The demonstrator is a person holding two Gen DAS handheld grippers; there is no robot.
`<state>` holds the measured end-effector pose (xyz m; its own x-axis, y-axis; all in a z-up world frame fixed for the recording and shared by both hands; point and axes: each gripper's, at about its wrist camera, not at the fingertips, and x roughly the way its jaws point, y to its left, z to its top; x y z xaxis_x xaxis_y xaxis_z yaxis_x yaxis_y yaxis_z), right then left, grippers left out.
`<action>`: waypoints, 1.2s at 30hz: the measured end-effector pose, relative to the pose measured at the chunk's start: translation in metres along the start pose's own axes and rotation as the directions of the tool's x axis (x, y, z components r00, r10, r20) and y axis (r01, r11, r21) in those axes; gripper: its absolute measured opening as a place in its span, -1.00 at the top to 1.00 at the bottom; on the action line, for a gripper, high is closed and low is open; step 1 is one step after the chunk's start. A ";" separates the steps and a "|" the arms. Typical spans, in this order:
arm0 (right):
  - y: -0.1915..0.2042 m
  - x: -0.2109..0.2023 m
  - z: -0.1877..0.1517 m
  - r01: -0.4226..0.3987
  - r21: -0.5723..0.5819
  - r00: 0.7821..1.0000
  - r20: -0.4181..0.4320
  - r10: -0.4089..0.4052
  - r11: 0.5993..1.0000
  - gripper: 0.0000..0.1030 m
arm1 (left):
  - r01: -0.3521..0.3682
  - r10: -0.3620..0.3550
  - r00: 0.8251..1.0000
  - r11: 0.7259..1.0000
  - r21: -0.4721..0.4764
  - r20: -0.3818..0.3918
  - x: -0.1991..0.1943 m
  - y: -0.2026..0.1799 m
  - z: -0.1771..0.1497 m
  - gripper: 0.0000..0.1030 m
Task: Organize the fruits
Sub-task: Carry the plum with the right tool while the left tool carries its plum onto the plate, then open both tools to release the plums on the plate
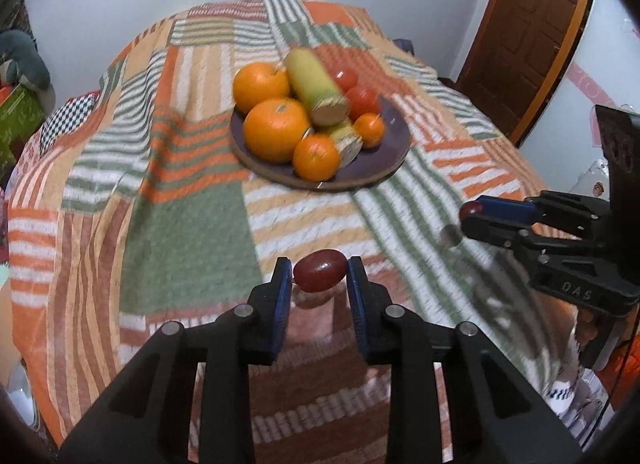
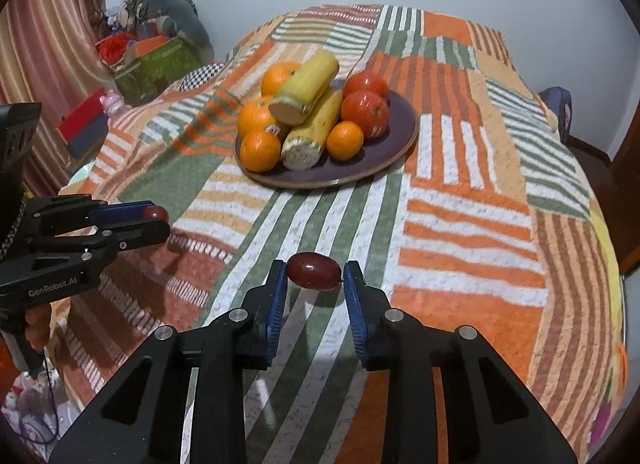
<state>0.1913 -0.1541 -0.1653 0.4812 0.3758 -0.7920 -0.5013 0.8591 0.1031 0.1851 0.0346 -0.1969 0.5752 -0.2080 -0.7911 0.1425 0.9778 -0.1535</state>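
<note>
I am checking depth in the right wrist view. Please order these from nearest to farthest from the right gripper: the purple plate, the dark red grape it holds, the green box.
1. dark red grape, between the right gripper fingertips.
2. purple plate, ahead on the middle of the bedspread.
3. green box, far left, beyond the bedspread.

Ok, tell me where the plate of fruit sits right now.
The plate sits mid-bed on the striped quilt, ahead of both claws in both wrist views. It lies beyond the grape held in the right claw.
</note>
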 end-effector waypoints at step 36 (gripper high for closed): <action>-0.027 0.046 0.065 0.018 -0.068 1.000 0.015 -0.017 0.998 0.48 | 0.063 -0.064 0.997 0.998 0.024 0.032 0.062 -0.024 0.078 0.45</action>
<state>0.2739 -0.1368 -0.1653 0.5006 0.3661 -0.7845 -0.5403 0.8402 0.0473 0.2800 -0.0035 -0.1964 0.5905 -0.2705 -0.7604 0.1973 0.9620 -0.1889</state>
